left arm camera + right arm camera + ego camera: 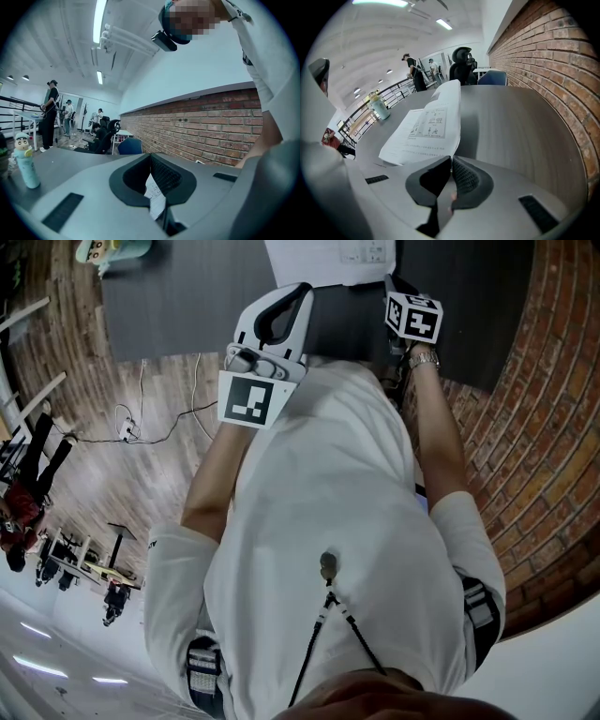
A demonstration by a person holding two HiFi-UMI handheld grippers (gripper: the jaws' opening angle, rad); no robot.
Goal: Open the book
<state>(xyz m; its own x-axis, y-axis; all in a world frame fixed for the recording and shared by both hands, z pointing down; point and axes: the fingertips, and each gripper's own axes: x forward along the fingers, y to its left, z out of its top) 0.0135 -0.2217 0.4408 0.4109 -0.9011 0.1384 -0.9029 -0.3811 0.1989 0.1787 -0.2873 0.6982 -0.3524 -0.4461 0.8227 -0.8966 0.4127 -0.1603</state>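
Book (426,126) lies open on the grey table (511,126) beside the brick wall (553,61). Our left gripper (150,155) pinches a printed page (155,199). Our right gripper (451,158) has its jaws pressed together at the book's near corner.

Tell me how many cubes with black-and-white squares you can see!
2. The left cube sits on the left gripper, middle-left in the head view. The right cube sits on the right gripper, near the top. None seems hidden.
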